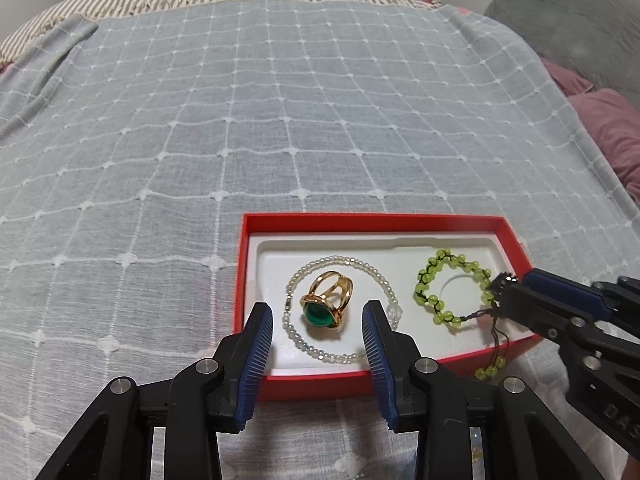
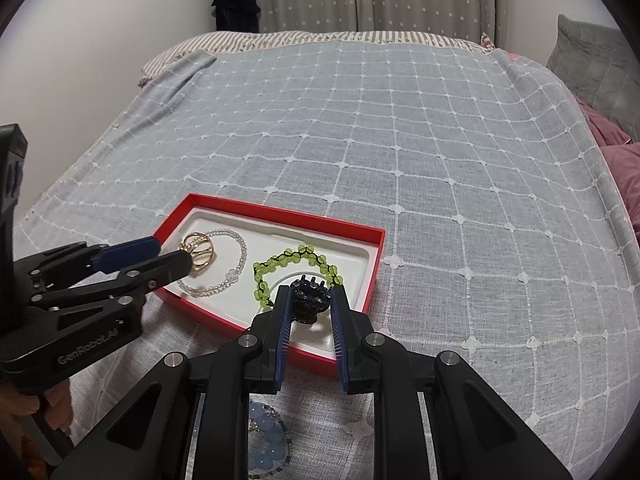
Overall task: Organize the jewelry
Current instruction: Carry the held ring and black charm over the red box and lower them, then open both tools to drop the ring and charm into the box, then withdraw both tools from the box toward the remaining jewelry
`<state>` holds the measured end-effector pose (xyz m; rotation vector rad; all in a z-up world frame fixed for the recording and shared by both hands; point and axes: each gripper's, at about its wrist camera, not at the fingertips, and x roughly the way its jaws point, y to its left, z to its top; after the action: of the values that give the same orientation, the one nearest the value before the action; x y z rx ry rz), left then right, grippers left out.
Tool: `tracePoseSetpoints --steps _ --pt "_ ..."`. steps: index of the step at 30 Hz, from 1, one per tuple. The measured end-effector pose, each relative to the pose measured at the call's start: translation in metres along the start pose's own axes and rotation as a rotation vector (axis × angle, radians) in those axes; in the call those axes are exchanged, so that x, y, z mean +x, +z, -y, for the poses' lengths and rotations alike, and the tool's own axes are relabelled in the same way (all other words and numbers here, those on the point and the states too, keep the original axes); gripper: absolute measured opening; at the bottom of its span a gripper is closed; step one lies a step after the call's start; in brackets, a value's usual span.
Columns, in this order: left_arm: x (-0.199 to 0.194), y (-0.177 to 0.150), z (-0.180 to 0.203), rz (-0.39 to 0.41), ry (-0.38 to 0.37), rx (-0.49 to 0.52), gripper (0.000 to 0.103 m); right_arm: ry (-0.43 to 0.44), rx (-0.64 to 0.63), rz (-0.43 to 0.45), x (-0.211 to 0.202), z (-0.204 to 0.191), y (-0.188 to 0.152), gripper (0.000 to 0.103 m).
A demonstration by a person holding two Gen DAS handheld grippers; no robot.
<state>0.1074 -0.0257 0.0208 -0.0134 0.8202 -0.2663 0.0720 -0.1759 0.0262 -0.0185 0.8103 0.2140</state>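
A red box (image 1: 360, 219) with a white insert lies on the bed. In it a gold ring with a green stone (image 1: 326, 300) rests inside a pearl bracelet (image 1: 340, 260), beside a green bead bracelet (image 1: 440, 257). My left gripper (image 1: 318, 316) is open, its blue pads either side of the ring and clear of it. In the right wrist view my right gripper (image 2: 310, 292) is shut on a black hair clip (image 2: 306, 300) over the box's (image 2: 280, 212) near right part, just in front of the green bracelet (image 2: 296, 256). The left gripper (image 2: 176, 256) reaches the ring (image 2: 200, 250) from the left.
A grey-blue checked bedspread (image 1: 280, 120) covers the bed; pink and grey pillows (image 1: 608, 128) lie at its right edge. The green bracelet's cord tail (image 1: 490, 370) hangs over the box's front rim. A pale blue bead bracelet (image 2: 264, 448) lies on the bed under my right gripper.
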Motion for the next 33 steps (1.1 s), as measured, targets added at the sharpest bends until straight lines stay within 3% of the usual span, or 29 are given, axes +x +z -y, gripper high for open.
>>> tracePoseSetpoints --steps 10,14,21,33 --pt "-0.017 -0.004 -0.009 0.019 0.017 -0.005 0.051 0.027 0.005 0.005 0.005 -0.002 0.003 0.022" --pt "-0.022 -0.006 -0.012 0.026 0.036 0.007 0.061 0.033 -0.001 0.021 -0.003 -0.004 0.004 0.046" --pt "-0.033 -0.014 -0.015 0.024 0.048 -0.006 0.081 0.028 -0.008 0.032 -0.024 -0.004 -0.001 0.053" --pt "-0.033 -0.037 -0.019 -0.065 0.043 -0.040 0.085 -0.006 0.003 -0.042 -0.039 -0.001 -0.029 0.058"
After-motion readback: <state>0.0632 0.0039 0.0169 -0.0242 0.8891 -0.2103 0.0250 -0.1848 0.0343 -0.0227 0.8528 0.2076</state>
